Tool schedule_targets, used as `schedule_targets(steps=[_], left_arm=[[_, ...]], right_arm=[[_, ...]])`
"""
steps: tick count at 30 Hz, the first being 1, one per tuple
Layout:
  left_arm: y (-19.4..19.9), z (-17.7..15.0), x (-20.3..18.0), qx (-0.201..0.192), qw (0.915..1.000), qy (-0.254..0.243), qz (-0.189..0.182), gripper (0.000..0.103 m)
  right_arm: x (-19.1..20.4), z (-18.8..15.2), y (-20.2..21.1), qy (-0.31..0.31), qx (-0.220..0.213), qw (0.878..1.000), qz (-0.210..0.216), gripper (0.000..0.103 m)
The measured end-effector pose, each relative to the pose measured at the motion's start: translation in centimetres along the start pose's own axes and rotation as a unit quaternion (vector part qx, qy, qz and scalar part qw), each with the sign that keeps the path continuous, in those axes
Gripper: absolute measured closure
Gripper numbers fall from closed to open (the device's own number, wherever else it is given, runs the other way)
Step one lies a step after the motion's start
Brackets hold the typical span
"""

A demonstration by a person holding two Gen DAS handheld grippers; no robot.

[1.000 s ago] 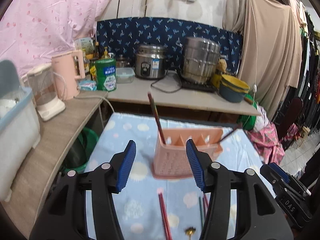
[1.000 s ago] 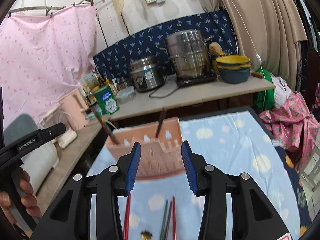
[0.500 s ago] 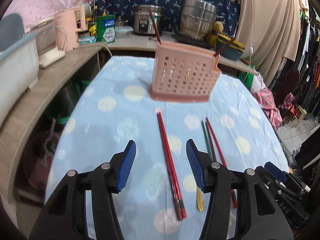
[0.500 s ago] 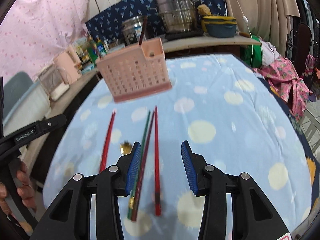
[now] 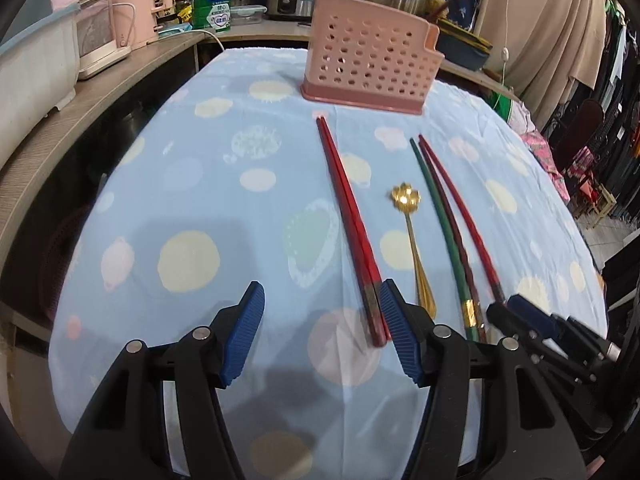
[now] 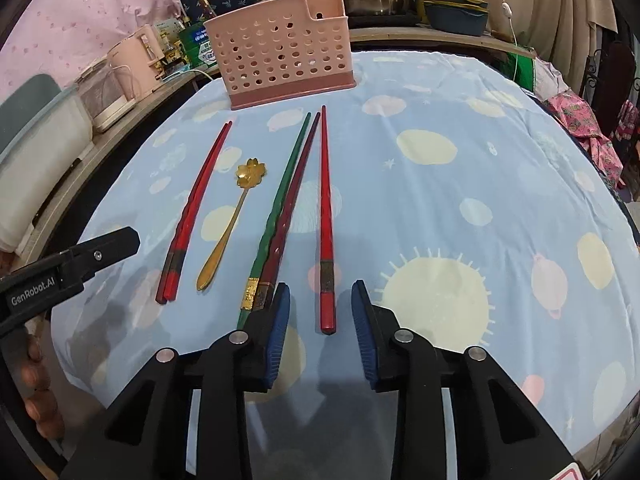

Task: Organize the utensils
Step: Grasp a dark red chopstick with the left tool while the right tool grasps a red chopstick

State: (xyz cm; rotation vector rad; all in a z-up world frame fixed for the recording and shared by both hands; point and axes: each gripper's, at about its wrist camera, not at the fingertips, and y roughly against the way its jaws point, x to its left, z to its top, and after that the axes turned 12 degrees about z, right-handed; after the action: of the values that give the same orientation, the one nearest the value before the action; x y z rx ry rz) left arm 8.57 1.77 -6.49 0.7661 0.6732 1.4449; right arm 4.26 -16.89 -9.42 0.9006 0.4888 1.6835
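Both tools stand wide open and hold nothing. The right gripper (image 6: 319, 322) hovers low at the near edge of the table (image 6: 460, 112), its blue pads either side of the thick end of a single red chopstick (image 6: 325, 216), apart from it. The left gripper (image 5: 322, 330) hangs near the same edge; its right pad sits just beside the butt of the red chopstick pair (image 5: 350, 220). Between these lie a gold spoon (image 6: 232, 220) and a green chopstick (image 6: 280, 208) against a dark red chopstick (image 6: 292, 200). The pink utensil holder (image 6: 280, 50) stands upright at the far edge.
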Motion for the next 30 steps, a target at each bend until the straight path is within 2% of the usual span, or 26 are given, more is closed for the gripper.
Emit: schedule_targets(steps=[2,6,18,23,26,28,30], left_arm=[[-0.2,-0.5,-0.4,0.002,1.0,-0.008,0.0,0.046],[-0.5,-1.1,-1.3,0.003,0.9997,-0.023,0.002,0.046],[-1.2,-1.7,-0.8,0.002,0.9993,-0.029,0.025,0.044],[-1.3,-1.9,-0.9,-0.002,0.9988,-0.036,0.034,0.048],[-1.2,-2.0,-0.9,-0.004,0.9988,-0.036,0.033,0.058],[-1.2,-2.0,-0.8,-0.004,0.9989,-0.036,0.03,0.074],[-1.1,-1.9,-0.7,-0.003,0.999,-0.036,0.027,0.086]], right_arm=[[0.0,0.0,0.0,0.005,-0.001,1.0,-0.006,0.083],[-0.4,0.0,0.0,0.0,-0.003,1.0,-0.008,0.09],[-0.5,-0.2,0.1,0.0,-0.004,1.0,-0.007,0.09],[-0.5,-0.3,0.1,0.002,-0.005,1.0,-0.008,0.09],[-0.4,-0.3,0.1,0.008,-0.006,1.0,-0.011,0.09],[-0.3,-0.4,0.2,0.011,-0.006,1.0,-0.013,0.091],[-0.2,-0.4,0.1,0.014,-0.005,1.0,-0.012,0.095]])
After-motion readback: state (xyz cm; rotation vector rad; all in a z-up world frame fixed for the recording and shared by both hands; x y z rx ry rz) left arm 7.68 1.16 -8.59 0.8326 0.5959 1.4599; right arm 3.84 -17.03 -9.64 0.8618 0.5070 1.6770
